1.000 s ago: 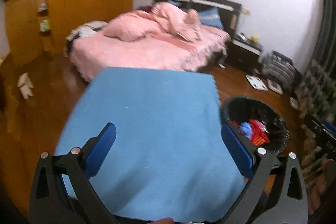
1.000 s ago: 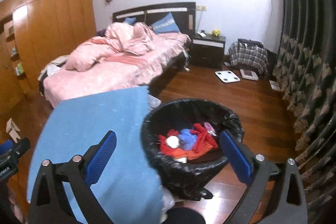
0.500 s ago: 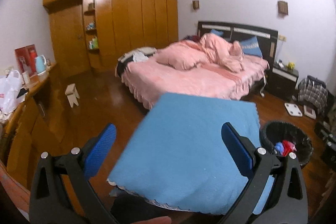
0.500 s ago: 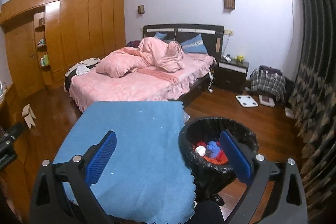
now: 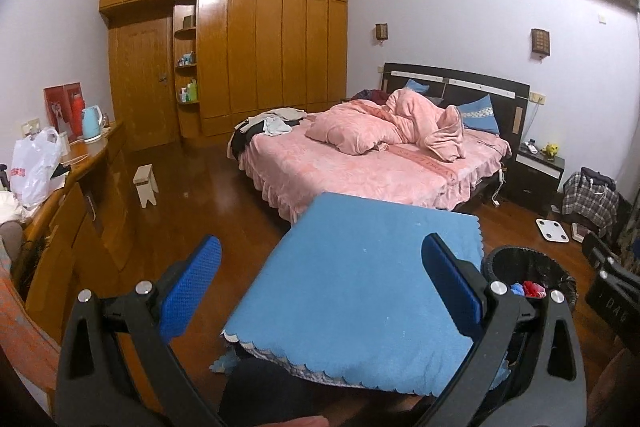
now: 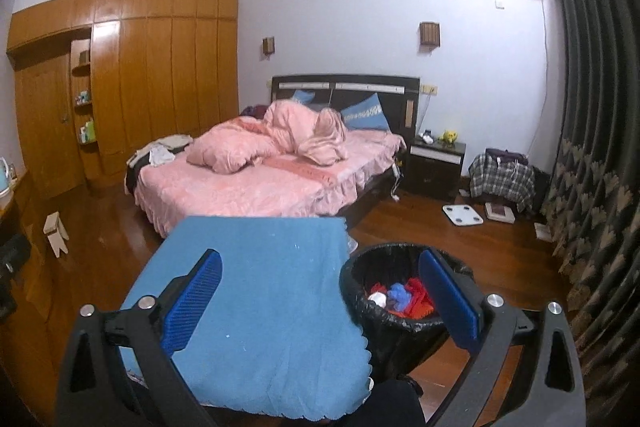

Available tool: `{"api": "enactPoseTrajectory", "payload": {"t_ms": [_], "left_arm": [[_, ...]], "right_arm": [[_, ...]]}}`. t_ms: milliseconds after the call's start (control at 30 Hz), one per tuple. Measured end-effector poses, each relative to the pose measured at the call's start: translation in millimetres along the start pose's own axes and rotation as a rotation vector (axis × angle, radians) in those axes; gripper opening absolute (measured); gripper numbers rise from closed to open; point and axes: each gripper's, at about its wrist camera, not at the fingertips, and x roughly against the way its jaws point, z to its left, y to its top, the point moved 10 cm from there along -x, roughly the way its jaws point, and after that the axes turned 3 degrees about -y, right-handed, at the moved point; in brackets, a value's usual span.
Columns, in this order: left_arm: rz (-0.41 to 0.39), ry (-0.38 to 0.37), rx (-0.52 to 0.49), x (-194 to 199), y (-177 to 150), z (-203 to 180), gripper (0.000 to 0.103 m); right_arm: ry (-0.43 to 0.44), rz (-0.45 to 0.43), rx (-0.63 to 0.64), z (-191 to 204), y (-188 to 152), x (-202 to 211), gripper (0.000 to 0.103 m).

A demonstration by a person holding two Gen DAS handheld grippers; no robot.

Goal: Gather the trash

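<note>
We are holding both tools, left [image 5: 320,283] and right [image 6: 318,293], spread, empty, above cleared tabletop [image 6: 256,291]; bin [image 6: 360,269] filled; collecting seems finished; next, searching room for leftovers.

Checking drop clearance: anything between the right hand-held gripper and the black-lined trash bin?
Nothing visible. The right hand-held gripper is open and empty. The black-lined round trash bin sits open-topped on the floor beside the blue cloth-covered table, with red and blue scraps inside. The cloth's edge hangs close to the rim but does not cover it.

One bin [image 6: 404,291] is sitting beside one blue-covered table [image 6: 260,299]; one bed [image 6: 256,183], two blue pillows [image 6: 366,115], one stool [image 6: 56,227], two wall lamps [image 6: 429,35] are showing.
</note>
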Motion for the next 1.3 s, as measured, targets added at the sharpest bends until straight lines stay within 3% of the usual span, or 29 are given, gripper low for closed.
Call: {"api": "enactPoseTrajectory", "payload": {"t_ms": [367,1300], "left_arm": [[-0.029,-0.013,-0.007,28.3,-8.8,6.6,0.098],[-0.045,-0.015,0.014,47.4,-15.5,15.8,0.098]], "right_arm": [[-0.022,-0.071,0.002,-5.5,9.5,33.3,0.097],[-0.053,-0.107,-0.023,-4.4,15.1,56.2,0.097]]}}
